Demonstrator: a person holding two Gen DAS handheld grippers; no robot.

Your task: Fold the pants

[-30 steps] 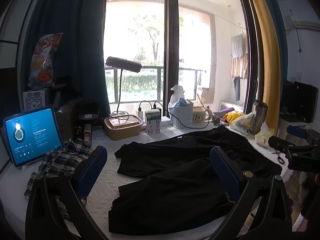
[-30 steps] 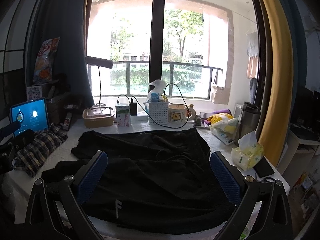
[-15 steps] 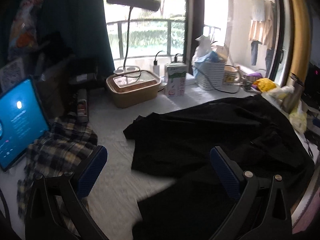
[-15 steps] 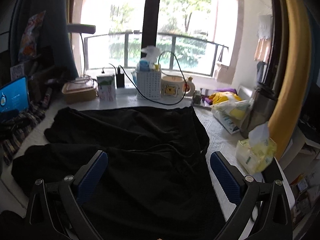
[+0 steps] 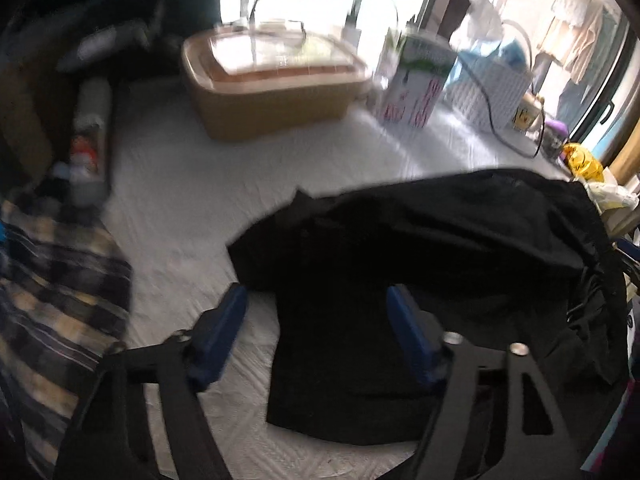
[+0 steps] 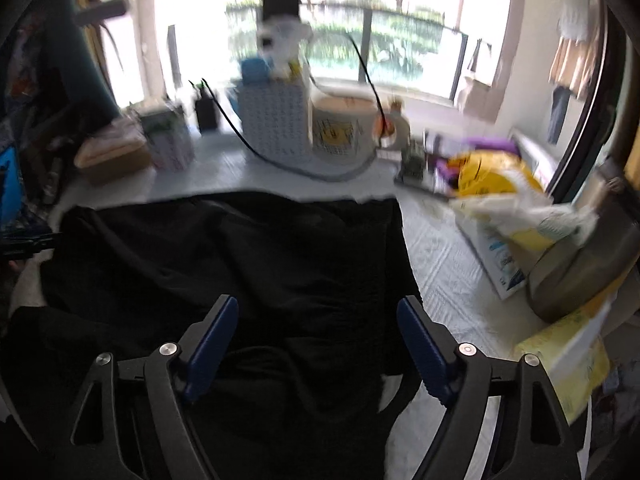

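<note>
Black pants [image 5: 420, 248] lie spread on the white quilted table [image 5: 180, 184], legs toward the left, waist toward the right. My left gripper [image 5: 316, 312] is open just above the leg ends, one blue pad [image 5: 218, 334] over bare table, the other over cloth. My right gripper [image 6: 316, 320] is open low over the waist part of the pants [image 6: 240, 256], near their right edge. Neither gripper holds anything.
A plaid cloth [image 5: 52, 296] lies at the left. At the back stand a tan lidded box [image 5: 272, 92], a carton [image 5: 416, 84], a white basket [image 6: 276, 120], a mug [image 6: 344, 128]. Yellow bags [image 6: 504, 196], a metal flask [image 6: 584, 272] and a tissue pack [image 6: 568, 364] crowd the right.
Both grippers have dropped and moved forward toward the pants, tilting down; the left has closed in on the leg ends, the right on the waist. Both stay open.
</note>
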